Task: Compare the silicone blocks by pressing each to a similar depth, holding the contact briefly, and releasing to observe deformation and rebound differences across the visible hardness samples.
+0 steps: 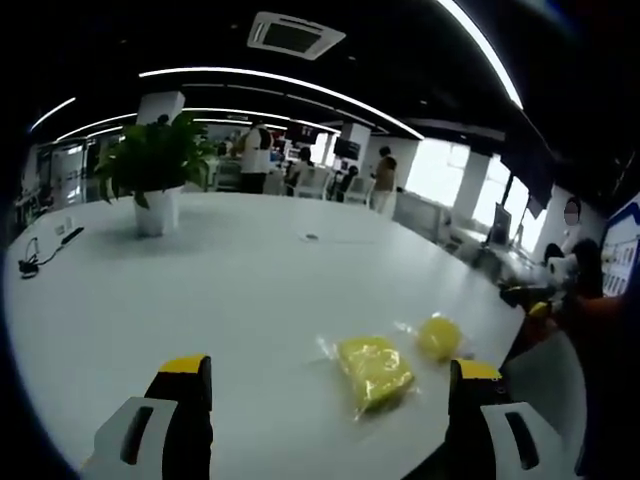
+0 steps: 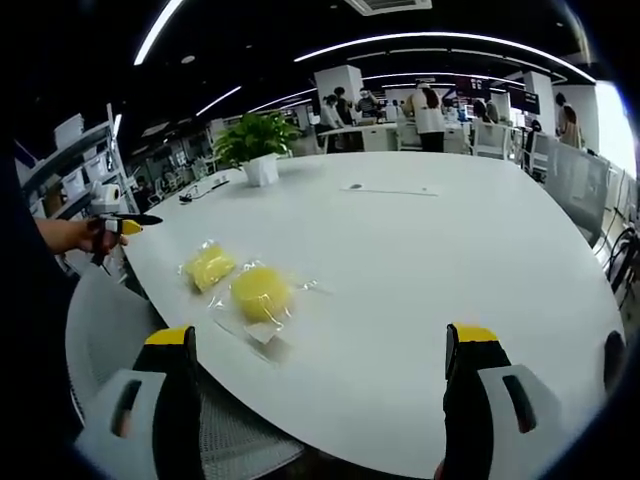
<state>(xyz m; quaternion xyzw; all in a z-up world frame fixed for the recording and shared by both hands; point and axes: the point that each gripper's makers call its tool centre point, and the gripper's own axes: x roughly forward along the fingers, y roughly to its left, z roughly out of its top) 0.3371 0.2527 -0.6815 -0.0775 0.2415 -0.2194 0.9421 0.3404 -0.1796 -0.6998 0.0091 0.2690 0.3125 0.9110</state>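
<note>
Both hand-held grippers, left [image 1: 330, 385] and right [image 2: 320, 350], hang released above the bench [image 2: 420, 260]; bagged yellow square block [image 1: 375, 372] and round block [image 2: 260, 293] look soft, slippery-wrapped: press top centre

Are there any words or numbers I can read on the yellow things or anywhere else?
None can be read.
Square block and round block: clear wrappers, no label visible.
Far ceiling signs: too blurred to read.
</note>
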